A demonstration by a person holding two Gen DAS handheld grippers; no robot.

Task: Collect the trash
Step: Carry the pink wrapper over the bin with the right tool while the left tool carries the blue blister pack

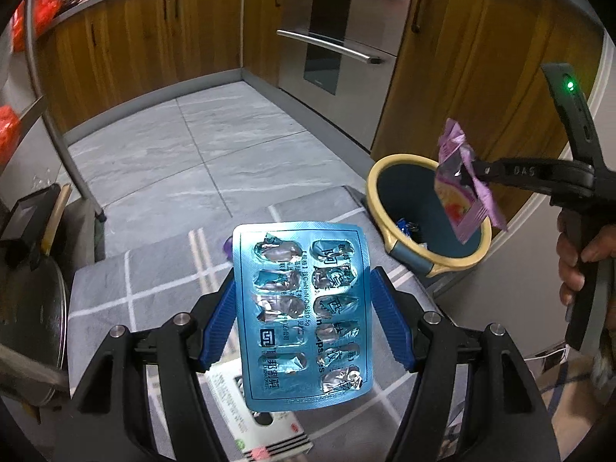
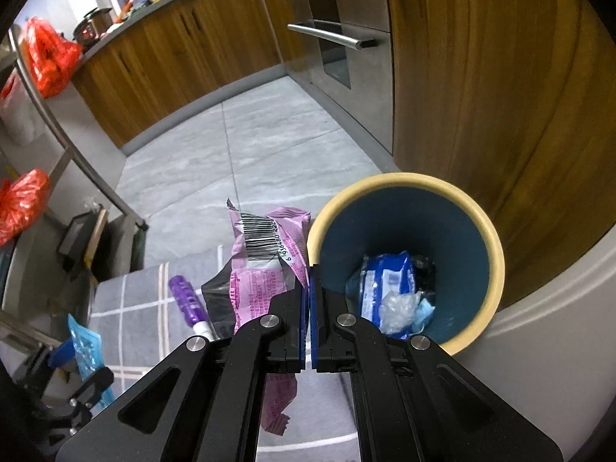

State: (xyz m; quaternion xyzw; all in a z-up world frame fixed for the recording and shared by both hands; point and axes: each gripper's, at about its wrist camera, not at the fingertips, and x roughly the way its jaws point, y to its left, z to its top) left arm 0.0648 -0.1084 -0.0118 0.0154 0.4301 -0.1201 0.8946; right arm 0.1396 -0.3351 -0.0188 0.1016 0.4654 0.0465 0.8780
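Fingers point(image 2: 310, 269) pinched on wrapper point(image 2: 265, 250).

Emptied blue blister pack point(image 1: 304, 308), foil cells torn, held upright above a grey checked cloth. Crumpled purple snack wrapper point(image 2: 265, 261), barcode uppermost, hangs beside the cream rim of the blue bin point(image 2: 496, 246), which contains wrappers.

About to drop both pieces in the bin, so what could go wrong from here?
1. The purple wrapper in the right gripper hangs beside the bin's rim, not inside it; released now, it may miss.
2. The blister pack in the left gripper is over the checked cloth, short of the bin.
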